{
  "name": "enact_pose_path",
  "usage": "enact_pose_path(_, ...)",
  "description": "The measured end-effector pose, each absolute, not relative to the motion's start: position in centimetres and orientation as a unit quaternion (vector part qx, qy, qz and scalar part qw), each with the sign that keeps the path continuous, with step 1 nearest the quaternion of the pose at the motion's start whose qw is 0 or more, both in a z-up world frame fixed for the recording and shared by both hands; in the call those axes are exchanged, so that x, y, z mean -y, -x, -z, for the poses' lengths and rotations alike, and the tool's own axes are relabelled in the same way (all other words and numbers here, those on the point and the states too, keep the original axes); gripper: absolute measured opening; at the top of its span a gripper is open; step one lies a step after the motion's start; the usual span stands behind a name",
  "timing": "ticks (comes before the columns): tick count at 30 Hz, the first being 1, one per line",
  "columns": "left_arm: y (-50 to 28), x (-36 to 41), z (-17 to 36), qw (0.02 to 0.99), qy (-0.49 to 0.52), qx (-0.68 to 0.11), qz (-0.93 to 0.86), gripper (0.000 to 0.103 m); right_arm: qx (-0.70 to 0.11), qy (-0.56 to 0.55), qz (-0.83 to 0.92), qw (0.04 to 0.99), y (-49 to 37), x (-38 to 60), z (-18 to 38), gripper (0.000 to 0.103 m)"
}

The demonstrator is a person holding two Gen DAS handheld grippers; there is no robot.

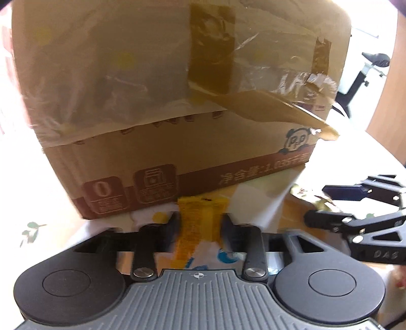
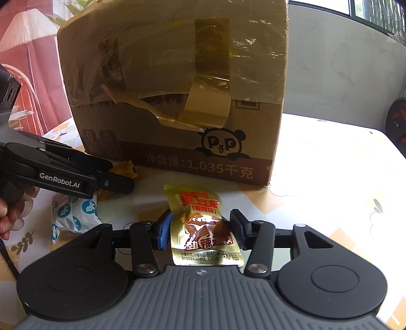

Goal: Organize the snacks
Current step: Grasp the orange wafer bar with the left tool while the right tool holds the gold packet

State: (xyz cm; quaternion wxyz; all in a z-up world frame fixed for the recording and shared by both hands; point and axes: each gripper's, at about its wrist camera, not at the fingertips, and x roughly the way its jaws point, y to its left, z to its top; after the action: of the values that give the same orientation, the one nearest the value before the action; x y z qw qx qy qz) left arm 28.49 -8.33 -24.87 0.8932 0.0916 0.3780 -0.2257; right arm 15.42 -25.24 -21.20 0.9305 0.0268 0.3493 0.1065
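A taped cardboard box [image 1: 177,101] with a panda logo stands on the table right ahead; it also shows in the right wrist view [image 2: 177,88]. My left gripper [image 1: 200,223] is shut on a yellow snack packet [image 1: 198,223] close to the box's bottom edge. My right gripper [image 2: 200,228] is shut on a gold snack packet [image 2: 200,223] with red print, in front of the box. The left gripper [image 2: 121,182] shows at the left of the right wrist view, the right gripper [image 1: 317,203] at the right of the left wrist view.
A white and blue wrapped snack [image 2: 73,215] lies on the patterned tablecloth [image 2: 330,190] left of the gold packet. A red curtain and lamp [image 2: 28,30] stand behind at the left. A window [image 2: 368,12] is at the far right.
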Motion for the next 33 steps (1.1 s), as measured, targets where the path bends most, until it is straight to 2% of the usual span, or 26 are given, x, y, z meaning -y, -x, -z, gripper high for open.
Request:
enact_pose_path(7,-25.5,6.1,23.7,0.916,-0.04,-0.343,0.202,0.033,-0.347,-0.026,-0.109,0.931,-15.3,25.3,21.1,0.051)
enact_pose_path(13,-22.6,2.5,22.4,0.938,0.047,-0.309,0.149,0.033,-0.345,-0.028,-0.12,0.93,-15.0,25.3,21.1,0.051)
enact_pose_path(22,-19.6,-0.7,20.7,0.944,0.046,-0.293,0.145,0.033,-0.338,-0.011,-0.144,0.93,-14.5,24.6,21.1,0.051)
enact_pose_path(33,-19.2,0.7,21.6,0.939,0.038,-0.295,0.172,0.033,-0.322,-0.006,-0.158,0.933,-13.9,24.4,20.9,0.049)
